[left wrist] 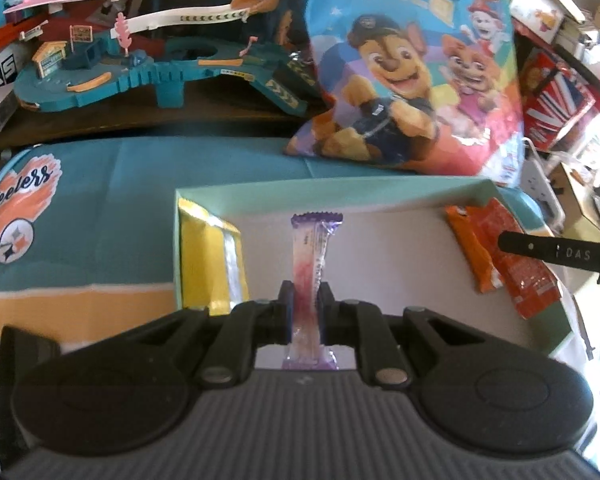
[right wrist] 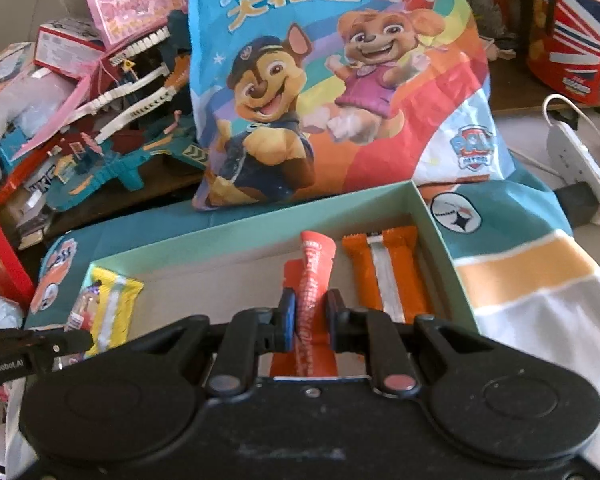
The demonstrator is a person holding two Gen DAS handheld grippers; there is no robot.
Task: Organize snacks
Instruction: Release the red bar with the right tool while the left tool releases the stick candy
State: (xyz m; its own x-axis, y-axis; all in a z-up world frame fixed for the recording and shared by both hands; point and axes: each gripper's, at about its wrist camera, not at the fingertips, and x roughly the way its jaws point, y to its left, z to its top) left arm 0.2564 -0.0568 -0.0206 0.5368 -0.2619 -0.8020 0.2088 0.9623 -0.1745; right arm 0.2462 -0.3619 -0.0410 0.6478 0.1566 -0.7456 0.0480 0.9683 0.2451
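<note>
Jaws on the left gripper [left wrist: 305, 312] are clamped on a purple-pink snack stick [left wrist: 314, 256], pinching it at mid-length; the stick points away from the camera with its crimped far end raised above the floor of the mint-green box [left wrist: 340, 184]. Jaws on the right gripper [right wrist: 310, 320] are clamped on a red-orange snack packet [right wrist: 311, 280], the wrapper squeezed narrow between the blue pads [right wrist: 287, 316] and flaring out at the far end.

Both held items are over the interior of the open box. Box contents, left wrist view: yellow packet [left wrist: 204, 256] against the left wall, silver seam up; orange packet [left wrist: 470, 248] at the right side, with the red-orange packet beside it. In the right wrist view the orange packet [right wrist: 384, 272] lies flat near the right wall, just right of the held one, and the yellow packet [right wrist: 114, 304] sits in the near-left corner with the purple-pink stick over its left edge.

The box sits on a teal, orange and white cloth [left wrist: 100, 216] that covers the tabletop. A big cartoon-dog gift bag [left wrist: 412, 80] stands just behind the far wall of the box. A teal toy track set [left wrist: 148, 64] is far left, a red Union Jack box [left wrist: 556, 104] far right, and a white power strip [right wrist: 580, 164] lies right of the bag.
</note>
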